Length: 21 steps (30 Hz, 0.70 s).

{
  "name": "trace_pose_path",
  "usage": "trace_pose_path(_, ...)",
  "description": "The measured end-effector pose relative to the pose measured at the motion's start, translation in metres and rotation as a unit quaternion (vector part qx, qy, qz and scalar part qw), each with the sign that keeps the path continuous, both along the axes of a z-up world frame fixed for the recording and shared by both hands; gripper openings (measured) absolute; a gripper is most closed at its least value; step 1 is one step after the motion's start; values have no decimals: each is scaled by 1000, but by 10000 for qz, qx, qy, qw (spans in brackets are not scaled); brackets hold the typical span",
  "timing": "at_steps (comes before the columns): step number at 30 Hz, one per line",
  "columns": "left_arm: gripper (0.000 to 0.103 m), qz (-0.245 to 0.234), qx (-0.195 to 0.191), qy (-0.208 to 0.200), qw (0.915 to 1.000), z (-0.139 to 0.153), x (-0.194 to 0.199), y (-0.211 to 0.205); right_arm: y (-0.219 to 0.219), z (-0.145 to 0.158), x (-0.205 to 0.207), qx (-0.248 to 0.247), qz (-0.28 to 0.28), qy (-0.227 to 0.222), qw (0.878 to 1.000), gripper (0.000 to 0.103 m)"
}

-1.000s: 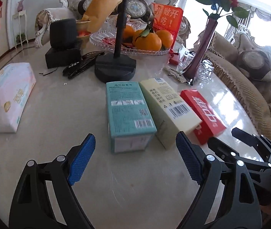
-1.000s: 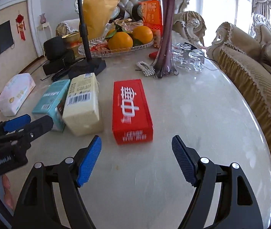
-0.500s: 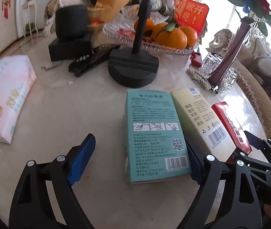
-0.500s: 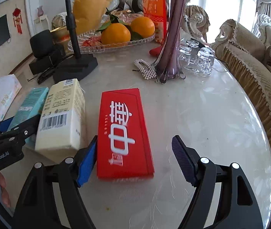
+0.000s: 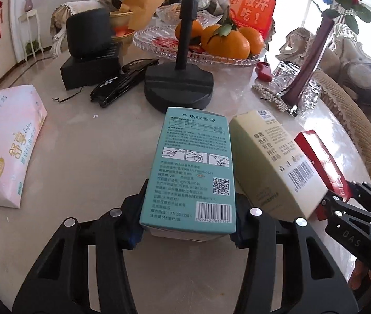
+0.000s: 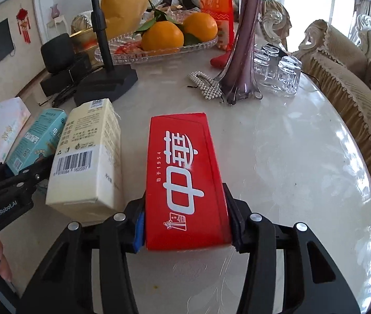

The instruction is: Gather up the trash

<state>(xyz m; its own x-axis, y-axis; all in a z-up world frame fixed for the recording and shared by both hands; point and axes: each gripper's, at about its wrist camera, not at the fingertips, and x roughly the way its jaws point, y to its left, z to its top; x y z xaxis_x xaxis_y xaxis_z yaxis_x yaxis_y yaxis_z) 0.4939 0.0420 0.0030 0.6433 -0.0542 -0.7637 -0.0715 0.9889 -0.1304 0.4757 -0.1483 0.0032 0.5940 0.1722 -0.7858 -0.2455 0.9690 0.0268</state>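
Both grippers, wide apart earlier, are now clamping boxes: left gripper (image 5: 188,225) gripping the teal box (image 5: 193,172), right gripper (image 6: 185,227) gripping the red box (image 6: 185,180); cream box (image 6: 88,157) is waiting uncollected.

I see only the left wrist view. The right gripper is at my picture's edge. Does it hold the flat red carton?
Observer: Yes. The right gripper is shut on the flat red carton, jaws on its long sides.
Operator: Does it touch the cream cardboard box?
Observer: No, a strip of marble table shows between them.
Operator: My left gripper holds the teal cardboard box. What stands beyond the red carton?
Observer: A purple glass vase, apart from it, with a pearl hair clip at its foot.
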Motion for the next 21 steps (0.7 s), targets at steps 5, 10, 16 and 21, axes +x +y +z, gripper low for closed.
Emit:
trace_pose_path(5,50,-1,-130,-145,9998,17,-43,5,-17,6,-31,334,-237,49,9991,46)
trace_pose_path(10,50,-216,-48,-443,9988,46,-120,2,-40,39,-98,597,-286,-212,9976,46)
trace_pose_path(16,50,-870,5,-778,9932,69,-263,-15,-53,74,-224,641,91,-767,9950,46)
trace_pose_path(21,50,-1454,-155,-664,9870,58,-392,-33,-70,71,-349,695,220,-823,9939,46)
